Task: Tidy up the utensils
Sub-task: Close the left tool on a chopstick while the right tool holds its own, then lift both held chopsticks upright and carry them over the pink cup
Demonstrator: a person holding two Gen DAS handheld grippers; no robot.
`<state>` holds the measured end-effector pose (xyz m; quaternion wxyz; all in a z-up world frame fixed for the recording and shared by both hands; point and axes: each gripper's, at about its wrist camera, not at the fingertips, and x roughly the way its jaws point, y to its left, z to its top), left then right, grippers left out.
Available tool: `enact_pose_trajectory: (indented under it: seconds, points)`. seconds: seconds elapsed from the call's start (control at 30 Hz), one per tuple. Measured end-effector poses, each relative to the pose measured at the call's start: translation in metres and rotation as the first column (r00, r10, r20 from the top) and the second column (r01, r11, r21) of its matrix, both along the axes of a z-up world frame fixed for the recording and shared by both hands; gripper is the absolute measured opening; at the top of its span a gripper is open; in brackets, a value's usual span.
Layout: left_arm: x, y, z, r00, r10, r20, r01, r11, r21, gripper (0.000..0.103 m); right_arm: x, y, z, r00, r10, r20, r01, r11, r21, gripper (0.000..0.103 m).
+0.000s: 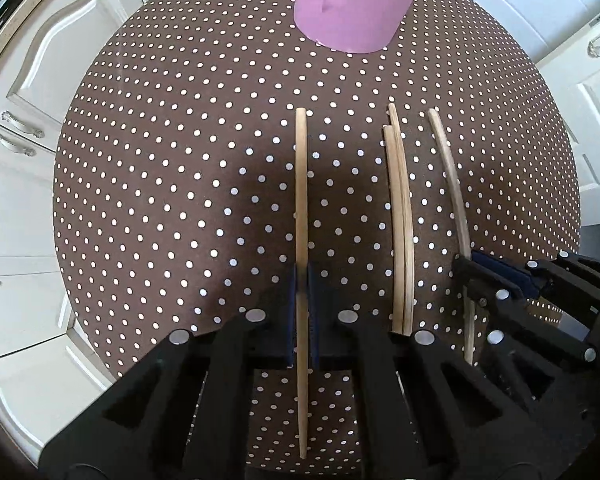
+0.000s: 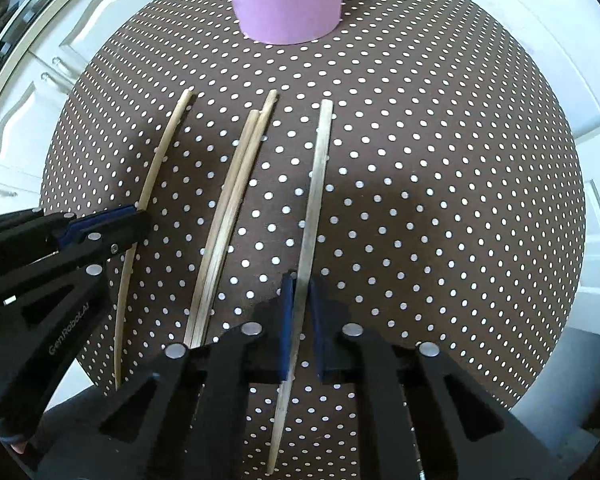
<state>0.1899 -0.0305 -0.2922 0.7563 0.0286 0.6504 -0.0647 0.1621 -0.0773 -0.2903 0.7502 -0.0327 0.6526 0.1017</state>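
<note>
Four wooden chopsticks [image 1: 301, 208], one pink cup [image 1: 352, 4], two tongs [image 1: 302, 284].

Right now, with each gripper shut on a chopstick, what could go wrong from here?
1. The left gripper and right gripper each pinch a thin chopstick off-centre; either could pivot or slip when lifted.
2. The loose pair lies between them and could get knocked.
3. The pink cup might tip during insertion.

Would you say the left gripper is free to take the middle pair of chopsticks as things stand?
Probably not yet. The left gripper is already shut on its own chopstick. The pair lies bare on the tablecloth between the two grippers, with nothing over it, so the way looks clear once the fingers are emptied.
</note>
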Motion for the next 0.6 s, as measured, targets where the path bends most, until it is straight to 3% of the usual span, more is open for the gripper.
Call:
enact_pose_trajectory:
  seconds: [0.23,0.43,0.6]
  points:
    - [0.002,0.001,0.009,1.0,0.019,0.024,-0.019,1.0,-0.003,0.006,0.012,-0.036,0.0,0.996,-0.082,-0.02,0.084,0.991,0.102,0.005]
    - [0.004,0.014,0.023,0.998,0.032,0.047,-0.031,0.999,-0.008,0.006,0.026,-0.062,0.02,0.99,-0.135,0.034,0.128,0.979,0.155,0.005]
    - [0.003,0.021,0.048,0.991,0.044,0.124,-0.042,0.999,-0.022,0.006,0.04,-0.078,0.048,0.981,-0.166,0.099,0.144,0.969,0.201,0.005]
